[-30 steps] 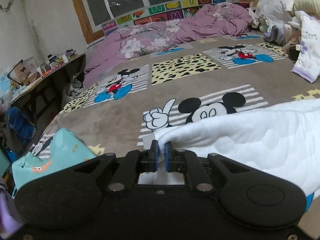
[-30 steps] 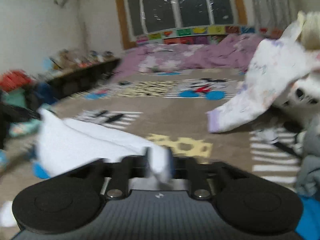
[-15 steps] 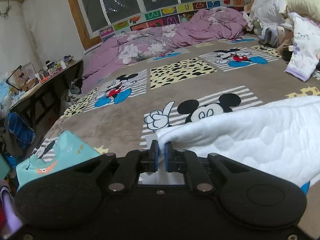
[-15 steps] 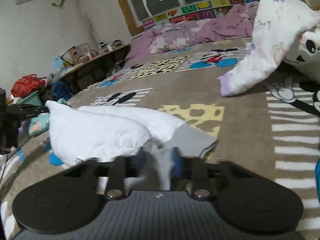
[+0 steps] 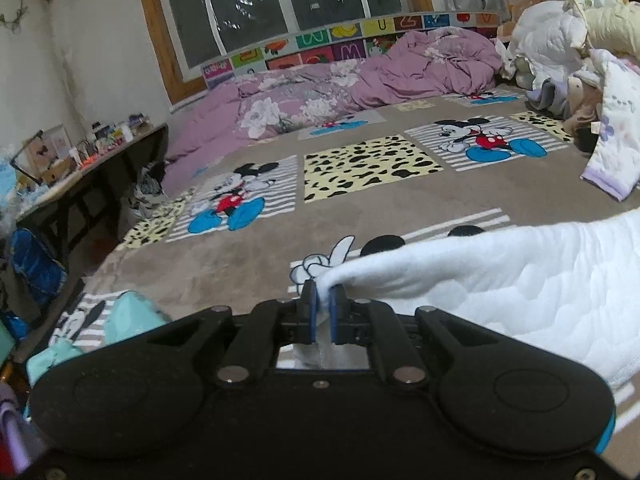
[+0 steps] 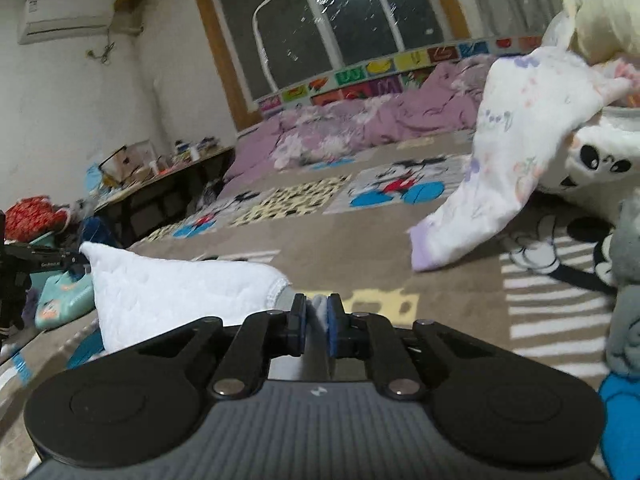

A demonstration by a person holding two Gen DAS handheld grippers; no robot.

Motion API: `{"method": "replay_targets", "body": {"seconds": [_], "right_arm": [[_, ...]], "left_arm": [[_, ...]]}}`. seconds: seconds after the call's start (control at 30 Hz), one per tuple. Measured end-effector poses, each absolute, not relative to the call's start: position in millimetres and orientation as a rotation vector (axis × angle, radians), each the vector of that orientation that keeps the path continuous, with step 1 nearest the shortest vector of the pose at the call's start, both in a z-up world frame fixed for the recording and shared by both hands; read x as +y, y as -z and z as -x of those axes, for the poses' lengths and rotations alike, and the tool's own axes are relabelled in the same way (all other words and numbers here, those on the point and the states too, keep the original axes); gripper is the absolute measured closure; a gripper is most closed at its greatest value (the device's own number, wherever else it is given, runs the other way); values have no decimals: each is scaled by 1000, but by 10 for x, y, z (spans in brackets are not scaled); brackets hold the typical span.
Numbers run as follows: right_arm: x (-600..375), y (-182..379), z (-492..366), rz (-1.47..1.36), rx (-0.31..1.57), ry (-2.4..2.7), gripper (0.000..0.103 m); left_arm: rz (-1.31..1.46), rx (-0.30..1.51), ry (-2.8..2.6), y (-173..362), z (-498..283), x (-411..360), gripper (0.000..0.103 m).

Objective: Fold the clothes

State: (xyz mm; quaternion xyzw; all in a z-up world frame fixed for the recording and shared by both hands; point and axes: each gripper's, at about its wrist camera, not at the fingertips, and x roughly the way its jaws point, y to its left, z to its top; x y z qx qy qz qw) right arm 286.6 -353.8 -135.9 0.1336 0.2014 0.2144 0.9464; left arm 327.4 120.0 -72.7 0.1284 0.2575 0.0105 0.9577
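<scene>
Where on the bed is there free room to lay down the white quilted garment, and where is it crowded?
The brown blanket is bare between the white quilted garment and the purple duvet, around the yellow spotted square. The right side is crowded with a heap of clothes. A teal garment lies near the left edge.

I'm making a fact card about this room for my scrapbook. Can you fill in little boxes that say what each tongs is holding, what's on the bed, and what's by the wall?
left tongs: shut on a corner of the white quilted garment
right tongs: shut on another edge of the same white garment
garment state: held between both, partly lifted
bed cover: brown Mickey Mouse blanket
far end of bed: purple floral duvet
right side: pile of unfolded clothes
left of bed: cluttered dark table
near left edge: teal garment
</scene>
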Motion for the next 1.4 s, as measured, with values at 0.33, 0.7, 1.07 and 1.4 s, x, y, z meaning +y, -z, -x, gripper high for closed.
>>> {"method": "replay_targets", "body": {"seconds": [0.33,0.7,1.07,1.4], "right_arm": [[-3499,1528,-3102,-260,435,-367,91],[-3388,1716,-3208,-216,510,-308,87],[-3359,1530,-2980,-209,377,-308,79],[-3074,1599,-2972,-114,451,-411,79]], "left_arm": [[-219,680,24,855,-3669,1235,98],[-20,721,-8,1039,-3873,1482,62],[440,684,-10,1149,-3591,1961,58],[604,712,-65,1372,-3604,1930,69]]}}
